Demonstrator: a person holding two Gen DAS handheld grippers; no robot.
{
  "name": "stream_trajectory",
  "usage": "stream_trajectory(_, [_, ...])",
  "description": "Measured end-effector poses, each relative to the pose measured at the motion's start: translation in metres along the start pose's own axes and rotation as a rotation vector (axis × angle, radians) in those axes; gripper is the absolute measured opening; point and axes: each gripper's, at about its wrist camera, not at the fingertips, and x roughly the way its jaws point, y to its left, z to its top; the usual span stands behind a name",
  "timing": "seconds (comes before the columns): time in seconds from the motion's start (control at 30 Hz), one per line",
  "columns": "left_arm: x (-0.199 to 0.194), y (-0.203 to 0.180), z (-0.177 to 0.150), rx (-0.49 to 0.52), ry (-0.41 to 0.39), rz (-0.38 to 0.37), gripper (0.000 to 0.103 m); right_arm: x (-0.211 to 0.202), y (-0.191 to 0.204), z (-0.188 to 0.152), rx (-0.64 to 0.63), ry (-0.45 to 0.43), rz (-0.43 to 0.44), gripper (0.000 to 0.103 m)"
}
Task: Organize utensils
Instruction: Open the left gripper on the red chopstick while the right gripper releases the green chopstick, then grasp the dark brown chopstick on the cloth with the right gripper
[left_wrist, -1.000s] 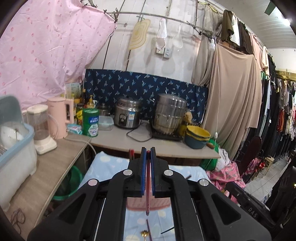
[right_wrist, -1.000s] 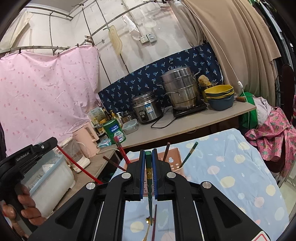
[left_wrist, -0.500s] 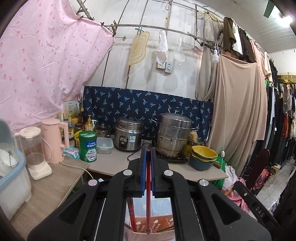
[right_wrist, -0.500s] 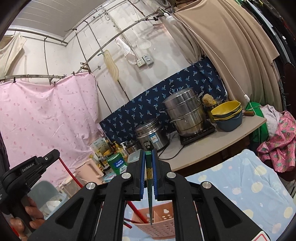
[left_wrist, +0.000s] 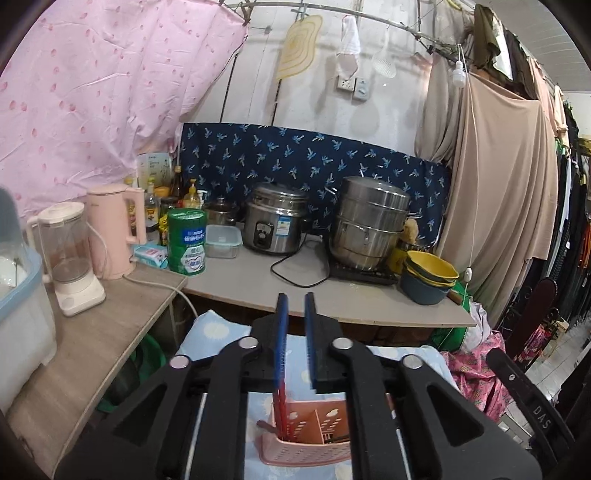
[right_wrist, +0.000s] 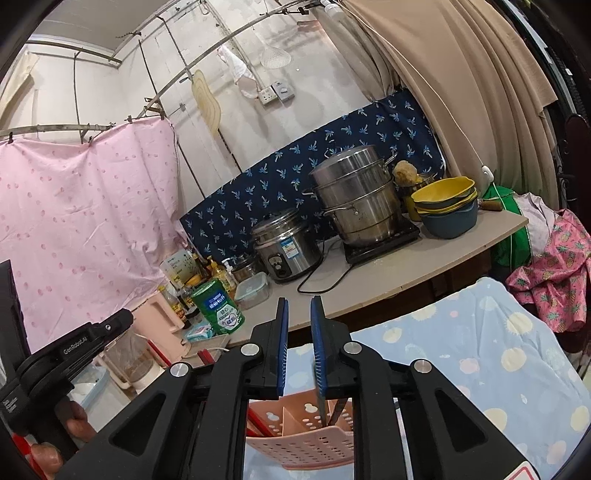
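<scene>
Both our grippers, clamped on chopsticks a second ago, are opening: left gripper (left_wrist: 294, 325) frees a red chopstick (left_wrist: 281, 406), right gripper (right_wrist: 298, 332) a green one (right_wrist: 320, 400), upright in the pink perforated basket (left_wrist: 306, 448) below.

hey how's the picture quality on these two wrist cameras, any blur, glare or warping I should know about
Left wrist view: sharp, evenly lit, strong fisheye bowing of the counter edge, dark corners; the left claw fills the bottom and hides part of the pink utensil basket. Right wrist view: also sharp, tilted horizon, curved curtain rail, no harsh glare; the right claw blocks much of the basket.
</scene>
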Motion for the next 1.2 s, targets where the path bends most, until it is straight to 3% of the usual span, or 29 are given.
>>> stream_trajectory(0.1, [-0.009,0.006,-0.004,-0.013,-0.011,0.019,0.043,-0.005,0.0,-0.002,0.001,0.008,0.001,0.017])
stream_trajectory(0.13, [-0.013,0.007,-0.006,-0.012,-0.012,0.028,0.044,-0.008,0.0,-0.004,-0.001,0.011,0.002,0.017])
stream_trajectory(0.33, [-0.03,0.016,-0.036,0.017,0.037,0.035,0.044,-0.029,0.001,-0.027,-0.021,0.057,-0.001,0.021])
stream_trajectory(0.57, [-0.048,0.032,-0.097,0.022,0.155,0.041,0.044,-0.063,-0.002,-0.079,-0.054,0.156,-0.023,0.021])
stream_trajectory(0.9, [-0.073,0.039,-0.192,0.031,0.34,0.052,0.046,-0.1,-0.014,-0.175,-0.101,0.37,-0.07,0.022])
stream_trajectory(1.2, [-0.092,0.047,-0.253,0.056,0.466,0.071,0.046,-0.117,-0.005,-0.26,-0.174,0.567,-0.058,0.022])
